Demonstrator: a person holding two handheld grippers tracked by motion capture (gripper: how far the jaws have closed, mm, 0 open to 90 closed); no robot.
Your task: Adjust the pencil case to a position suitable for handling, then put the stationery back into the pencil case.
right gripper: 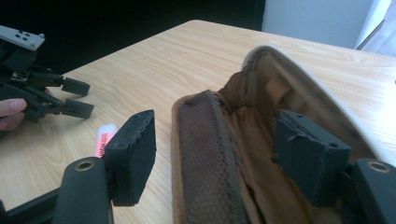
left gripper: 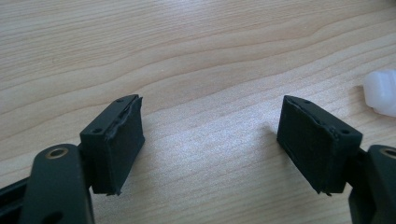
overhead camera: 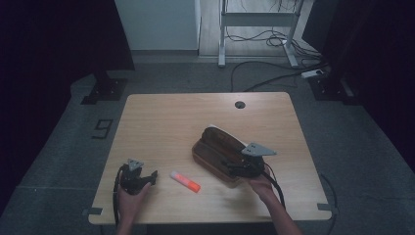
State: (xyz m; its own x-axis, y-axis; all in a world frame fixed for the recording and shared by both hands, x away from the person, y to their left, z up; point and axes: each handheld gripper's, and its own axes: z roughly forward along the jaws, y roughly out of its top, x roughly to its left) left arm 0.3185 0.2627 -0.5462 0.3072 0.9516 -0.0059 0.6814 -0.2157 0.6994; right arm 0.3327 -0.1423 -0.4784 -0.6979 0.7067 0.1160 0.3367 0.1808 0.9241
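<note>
- Jaws of my right gripper (right gripper: 215,158) are standing wide, straddling the near wall of the open brown pouch (overhead camera: 220,149) without pinching it.
- My left gripper (left gripper: 210,140) is resting wide and empty near the table's (overhead camera: 161,112) front-left corner.
- The orange-capped glue stick (overhead camera: 185,181) is lying between them, its long axis slanting toward the pouch, nearer my left gripper.
</note>
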